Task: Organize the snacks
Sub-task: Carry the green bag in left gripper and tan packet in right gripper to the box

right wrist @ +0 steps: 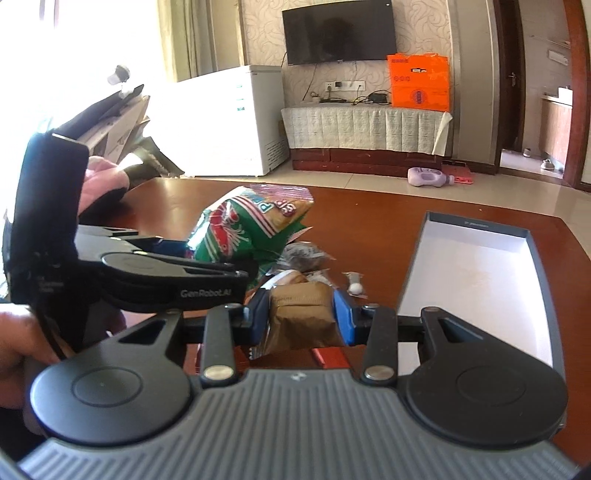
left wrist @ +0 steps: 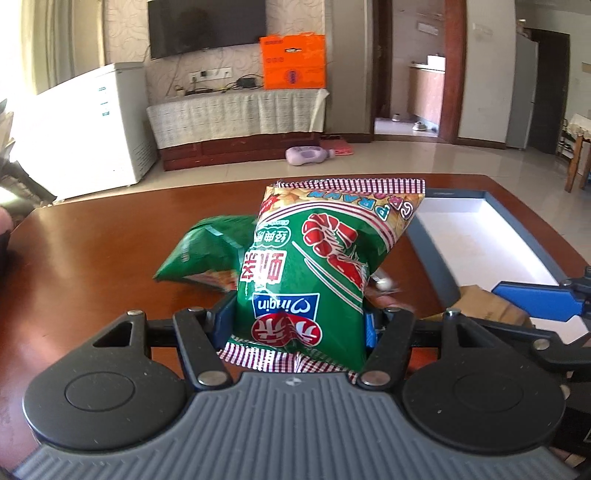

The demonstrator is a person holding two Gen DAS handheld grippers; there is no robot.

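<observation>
**Living room, brown table: both grippers loaded**

Glossy brown wooden table [left wrist: 92, 251] in a sunlit living room. Left gripper [left wrist: 299, 321] is clamped on a green prawn cracker bag [left wrist: 317, 266], raised off the wood, jaws about half apart. Second green bag [left wrist: 199, 254] lies flat behind it. Right gripper [right wrist: 301, 314] pinches a brown paper-wrapped snack [right wrist: 301, 314], jaws narrower. Small clear-wrapped snacks [right wrist: 314, 258] sit just beyond. Shallow grey box [right wrist: 476, 273], white inside, is on the table to the right. Past the table: tiled floor, white chest freezer [left wrist: 92, 122], wall TV [left wrist: 207, 26], orange bag [left wrist: 293, 62] on a cloth-covered cabinet, purple bottle [left wrist: 308, 154] on the floor.
</observation>
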